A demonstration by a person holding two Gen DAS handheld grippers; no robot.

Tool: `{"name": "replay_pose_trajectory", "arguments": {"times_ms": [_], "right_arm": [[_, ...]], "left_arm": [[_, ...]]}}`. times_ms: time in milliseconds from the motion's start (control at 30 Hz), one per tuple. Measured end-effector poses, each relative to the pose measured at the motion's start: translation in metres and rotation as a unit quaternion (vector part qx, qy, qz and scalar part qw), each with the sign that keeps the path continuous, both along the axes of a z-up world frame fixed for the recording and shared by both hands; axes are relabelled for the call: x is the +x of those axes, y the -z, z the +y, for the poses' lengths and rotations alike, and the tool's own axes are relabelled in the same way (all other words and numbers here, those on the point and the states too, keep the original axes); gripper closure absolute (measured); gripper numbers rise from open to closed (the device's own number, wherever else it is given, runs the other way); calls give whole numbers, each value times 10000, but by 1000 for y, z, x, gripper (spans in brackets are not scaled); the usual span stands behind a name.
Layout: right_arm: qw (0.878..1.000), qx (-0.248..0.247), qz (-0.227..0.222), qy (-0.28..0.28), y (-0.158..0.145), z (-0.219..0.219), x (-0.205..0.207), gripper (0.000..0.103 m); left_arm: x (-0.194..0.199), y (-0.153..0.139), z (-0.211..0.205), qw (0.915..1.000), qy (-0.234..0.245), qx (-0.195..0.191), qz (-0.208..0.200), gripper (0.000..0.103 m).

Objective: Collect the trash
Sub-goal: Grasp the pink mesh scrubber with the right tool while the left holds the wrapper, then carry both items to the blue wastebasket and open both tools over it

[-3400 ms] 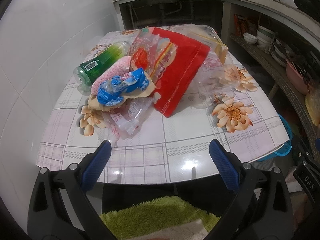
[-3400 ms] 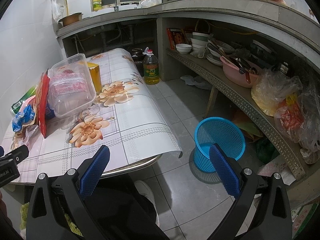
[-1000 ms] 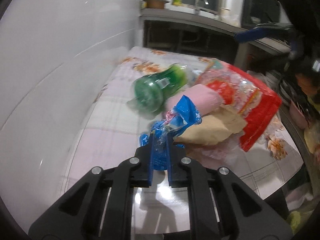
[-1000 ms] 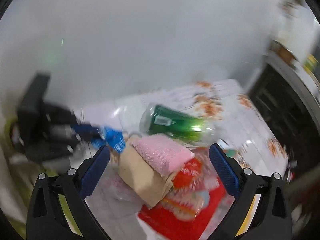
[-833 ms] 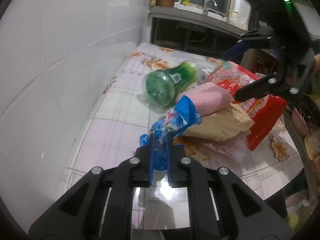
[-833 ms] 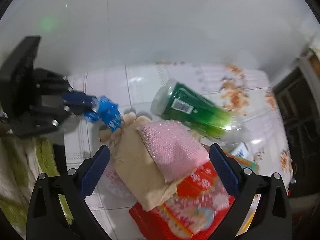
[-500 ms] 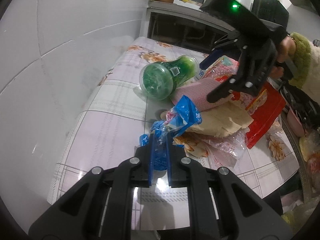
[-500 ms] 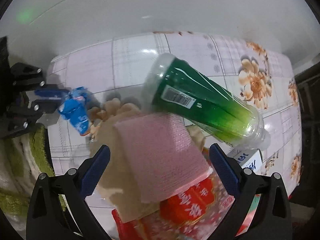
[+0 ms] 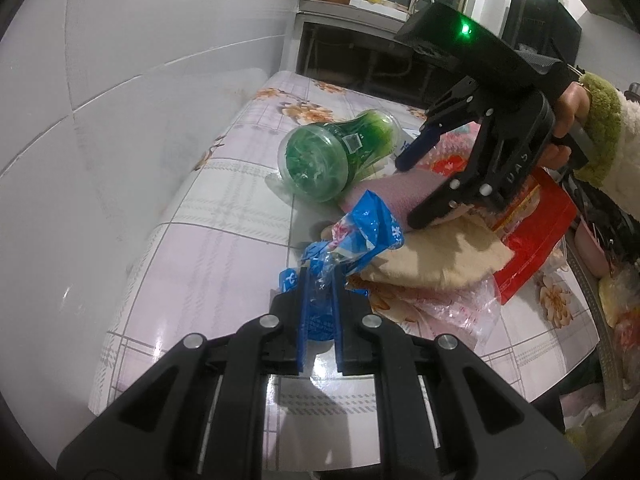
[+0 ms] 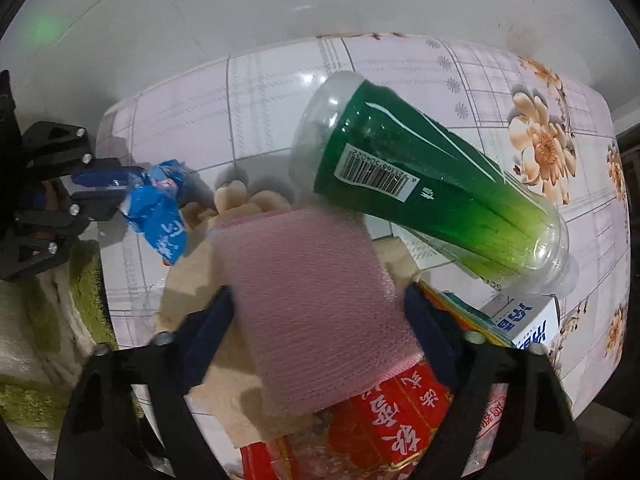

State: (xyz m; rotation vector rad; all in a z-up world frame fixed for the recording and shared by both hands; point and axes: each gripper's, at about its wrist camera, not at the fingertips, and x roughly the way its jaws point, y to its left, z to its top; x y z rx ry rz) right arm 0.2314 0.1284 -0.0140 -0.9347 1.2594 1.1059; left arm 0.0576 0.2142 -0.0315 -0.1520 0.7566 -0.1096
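On a floral-patterned tabletop [image 9: 224, 216] pushed against a white tiled wall [image 9: 120, 80], we see a heap of household litter being worked from two sides. The left hand-held gripper [image 9: 319, 284] has its blue pads pressed together on the crumpled tail of a blue snack wrapper [image 9: 360, 236], which rises straight ahead of its fingertips and leans against a tan paper bag [image 9: 440, 256].

The right hand-held gripper [image 10: 318, 308] points down over the pile, gripped by a hand [image 9: 570, 116] in a fuzzy green-cuffed sleeve [image 9: 604, 140]. Its jaws are closing, and a pink mesh sleeve [image 10: 320, 300] lies between them, a blue finger [image 10: 208, 328] flanking each side; we cannot tell whether the pads already press on it.

Just beyond the right hand-held gripper's fingertips a green plastic bottle [image 10: 432, 188] lies on its side, its barcode facing up, its base turned toward the left hand-held gripper. Beneath the pink mesh sleeve and nearer the right hand-held gripper's body sits a red snack bag [image 10: 384, 420] with printed characters, and off to its right, tucked under the bottle's neck, a small white carton [image 10: 532, 320]. To the right of the left hand-held gripper, clear crinkled plastic [image 9: 452, 312] spreads out from under the paper bag. Far ahead of the left hand-held gripper, a counter [image 9: 352, 8] carries a bowl and a yellow bottle.
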Motion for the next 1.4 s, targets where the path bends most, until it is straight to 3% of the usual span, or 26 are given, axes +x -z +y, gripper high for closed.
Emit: {"name": "replay_pose_trajectory", "arguments": {"times_ms": [100,200,267,333,367,533,633,800,1067,1400], "right_arm": [[9999,101,-45,5,-15,-1,-5,43],[9998,71,-196,-45,-21,-2,-12,43],[9995,30,-302,-88,-23,-1,-17,39],[9994,-6,-338,-103,-21,0,-18,18],[9995,-25,-287,-136,-16,5,-16,15],[9989,-383,-211,-163,12,15,-4,13],[9986,-520,113,2,25,18,5,13],[9983,-442,360,96,27,17,10,13],[9999,-45,145,80,-9,14,6,17],[9942,952,-111,488,-75,-26,-10,19]], "left_arm": [[0,-1,-1,10000,2,2,-20,94],[-1,-2,-2,10000,8,10,-34,94],[-1,-2,-3,10000,17,7,-40,94],[-1,-2,-3,10000,25,-7,-41,94],[-1,-2,-4,10000,34,-21,-39,94],[-1,-3,-3,10000,45,-28,-49,94],[1,-3,-1,10000,43,-47,-42,94],[3,-1,0,10000,49,-50,-23,94],[2,-2,4,10000,-49,-64,-36,94],[-9,-20,5,9995,-173,19,-246,94]]}}
